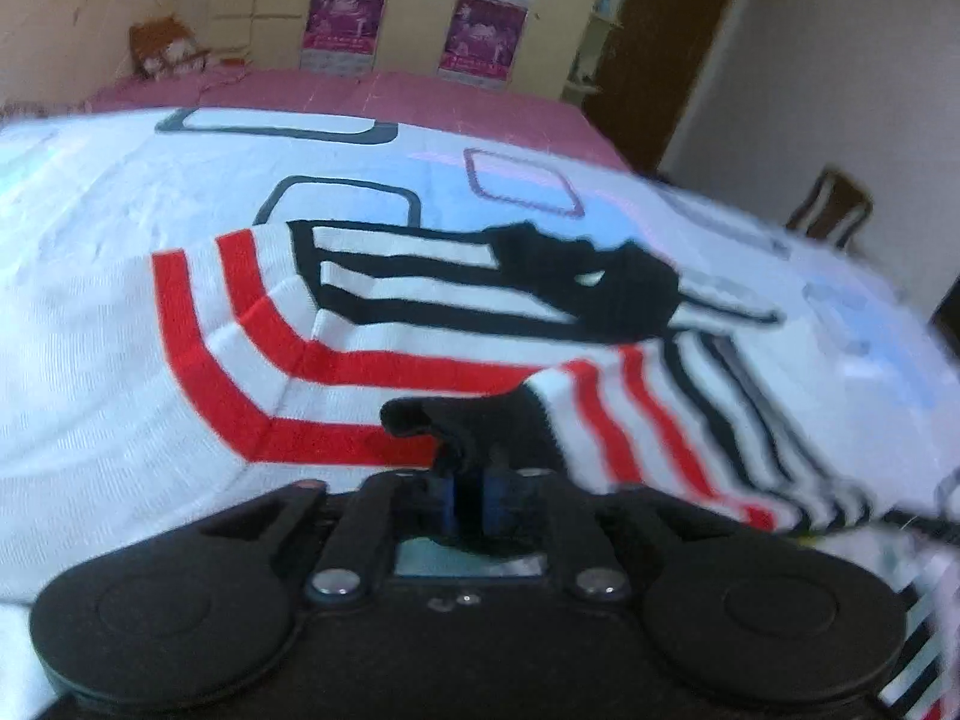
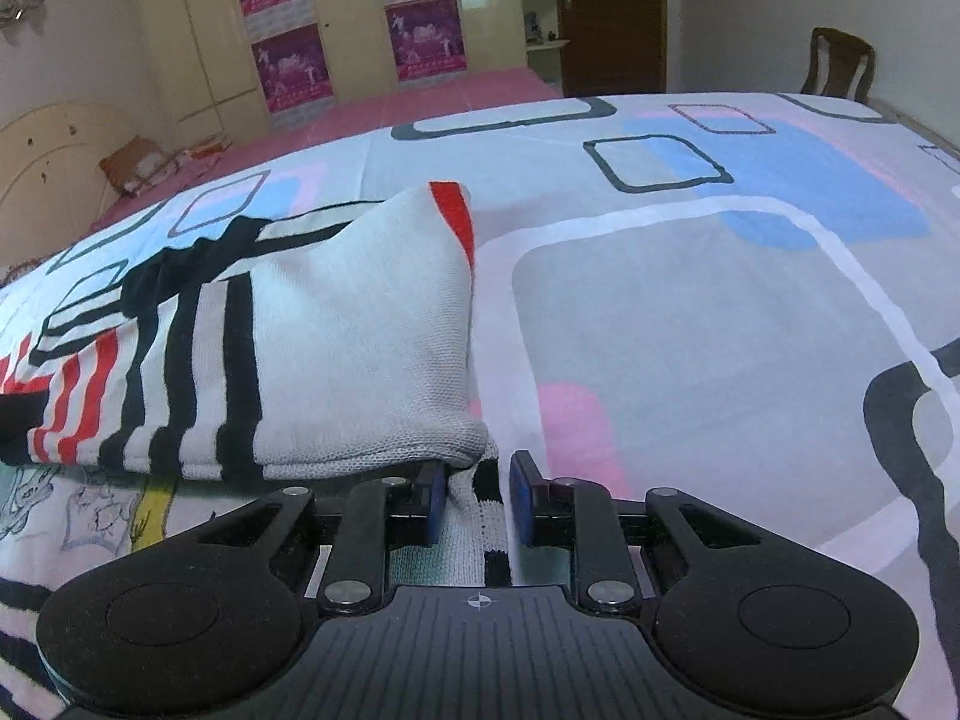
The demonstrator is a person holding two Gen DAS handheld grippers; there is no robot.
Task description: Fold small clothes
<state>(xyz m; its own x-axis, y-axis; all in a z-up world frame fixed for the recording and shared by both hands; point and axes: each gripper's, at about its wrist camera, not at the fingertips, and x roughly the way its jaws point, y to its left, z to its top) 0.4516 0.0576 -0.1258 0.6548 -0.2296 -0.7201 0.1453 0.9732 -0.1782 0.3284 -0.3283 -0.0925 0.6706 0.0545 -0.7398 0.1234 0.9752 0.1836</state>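
A small white knit sweater (image 1: pixel 120 360) with red and black stripes lies on the patterned bedsheet (image 1: pixel 150 180). My left gripper (image 1: pixel 471 495) is shut on a black edge of the sweater (image 1: pixel 456 426), with a striped part draped to its right. In the right wrist view the sweater (image 2: pixel 360 330) lies partly folded at left. My right gripper (image 2: pixel 477 498) is open, its blue pads (image 2: pixel 522 498) on either side of a striped edge of the sweater (image 2: pixel 480 516) without clamping it.
A pink bed (image 2: pixel 420 102) stands behind, with a pillow (image 2: pixel 144 165) at its head. Wardrobes with purple posters (image 2: pixel 288 66) line the far wall. A wooden chair (image 2: pixel 837 63) and a dark door (image 2: pixel 606 18) are at the back right.
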